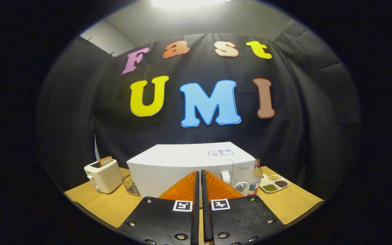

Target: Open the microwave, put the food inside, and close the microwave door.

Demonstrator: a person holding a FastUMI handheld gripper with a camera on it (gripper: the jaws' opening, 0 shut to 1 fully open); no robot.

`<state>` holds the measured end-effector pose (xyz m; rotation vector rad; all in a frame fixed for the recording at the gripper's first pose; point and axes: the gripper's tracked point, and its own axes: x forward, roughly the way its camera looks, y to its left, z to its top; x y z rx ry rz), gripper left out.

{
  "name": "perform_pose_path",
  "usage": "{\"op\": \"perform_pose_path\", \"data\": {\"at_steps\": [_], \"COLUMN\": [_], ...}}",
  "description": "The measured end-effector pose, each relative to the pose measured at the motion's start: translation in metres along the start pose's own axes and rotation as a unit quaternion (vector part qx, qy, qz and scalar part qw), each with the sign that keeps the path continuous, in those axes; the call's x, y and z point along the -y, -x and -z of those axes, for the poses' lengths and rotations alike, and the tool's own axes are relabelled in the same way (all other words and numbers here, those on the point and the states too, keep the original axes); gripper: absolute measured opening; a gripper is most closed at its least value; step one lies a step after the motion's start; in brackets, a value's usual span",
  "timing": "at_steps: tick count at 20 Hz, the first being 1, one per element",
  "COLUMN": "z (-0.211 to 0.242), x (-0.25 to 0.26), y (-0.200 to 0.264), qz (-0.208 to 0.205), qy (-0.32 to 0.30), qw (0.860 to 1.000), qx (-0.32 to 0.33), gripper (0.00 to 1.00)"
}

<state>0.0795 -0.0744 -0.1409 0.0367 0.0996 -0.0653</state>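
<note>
gripper: the gripper sat low in front of the microwave, jaws pressed together with only a thin slit between them, pinching nothing.
microwave: white boxy microwave stood mid-worktop toward the back edge, door closed, facing the gripper.
door handling: judged a stiff hinged panel, light to swing; body heavy enough not to slide. Handle or release not clearly seen; the round white knob and panel sat on its right side.
food: small white sectioned dish of green, brown and pale grains near the worktop's right edge; judged light, rigid, spill-prone, best taken by the rim and kept level.
worktop: light wooden worktop.
others: cream toaster with a slice sticking up toward the left edge; wire rack beside it; clear bottle between microwave and dish.
</note>
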Motion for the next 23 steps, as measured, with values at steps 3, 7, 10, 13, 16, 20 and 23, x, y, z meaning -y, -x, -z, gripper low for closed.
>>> {"op": "perform_pose_path", "data": {"at_steps": [3, 7, 10, 13, 16, 20, 23], "z": [-0.037, -0.07, -0.086, -0.1, -0.091, -0.085, -0.078], "x": [-0.005, -0.012, -0.019, -0.034, -0.027, -0.029, -0.027], "y": [0.032, 0.074, 0.102, 0.12, 0.123, 0.12, 0.114], "qz": [-0.004, -0.014, -0.019, -0.044, -0.025, -0.024, -0.021], "qy": [0.002, -0.008, -0.023, -0.007, 0.028, 0.043, 0.033], "qw": [1.0, 1.0, 0.999, 0.997, 0.998, 0.998, 0.999], "qx": [0.014, 0.023, 0.034, 0.059, 0.048, 0.039, 0.027], "gripper": [0.06, 0.07, 0.43, 0.98, 0.98, 0.98, 0.98]}}
